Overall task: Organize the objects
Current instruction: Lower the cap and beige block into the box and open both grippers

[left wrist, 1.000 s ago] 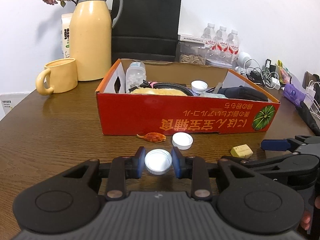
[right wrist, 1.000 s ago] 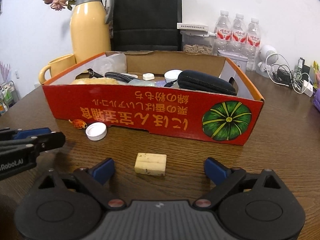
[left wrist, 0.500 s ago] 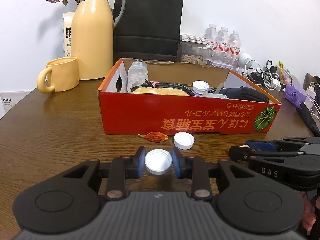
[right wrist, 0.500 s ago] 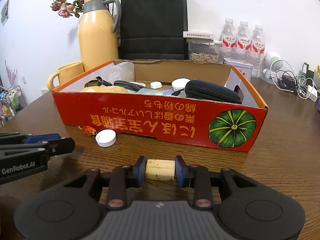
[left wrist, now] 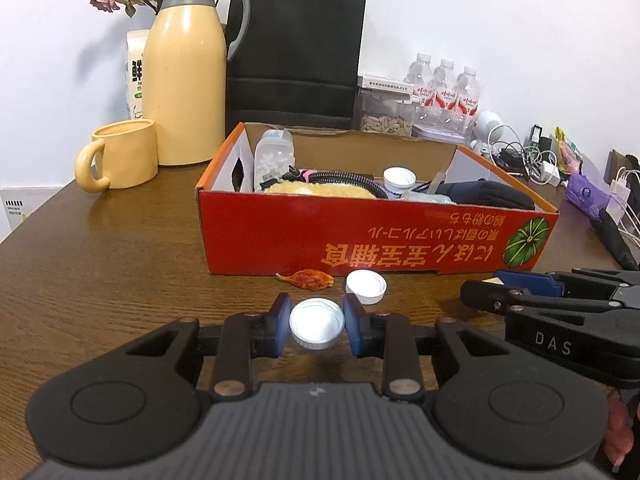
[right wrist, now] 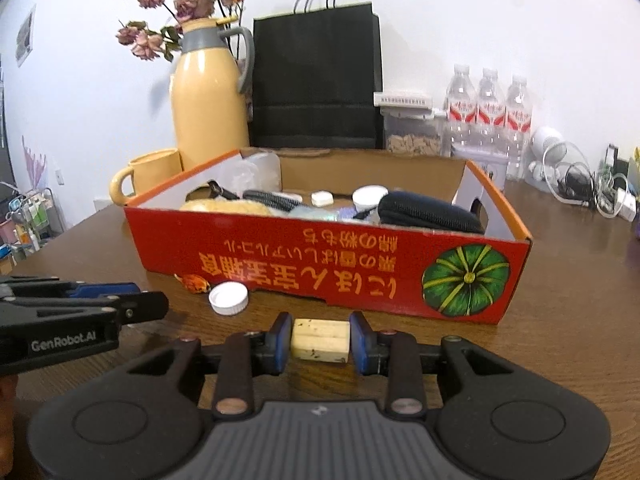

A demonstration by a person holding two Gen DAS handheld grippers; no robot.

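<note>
My left gripper [left wrist: 317,328] is shut on a white bottle cap [left wrist: 317,323] and holds it above the wooden table. My right gripper [right wrist: 320,340] is shut on a pale yellow block [right wrist: 319,339], lifted off the table in front of the red cardboard box [right wrist: 328,264]. The box [left wrist: 376,240] holds a black pouch, a cable, a white cap and other items. A second white cap [left wrist: 365,287] and a dried orange leaf [left wrist: 308,279] lie on the table by the box's front wall; both show in the right wrist view too, the cap [right wrist: 229,298] and the leaf [right wrist: 195,283].
A yellow thermos [left wrist: 184,72], a yellow mug [left wrist: 120,154] and a black paper bag [left wrist: 296,56] stand behind the box. Water bottles [left wrist: 444,88] and tangled chargers [left wrist: 528,160] are at the back right. Each gripper shows at the other view's side edge.
My right gripper closed on the yellow block and has lifted it off the table. My left gripper stays shut on the white cap, raised slightly.
</note>
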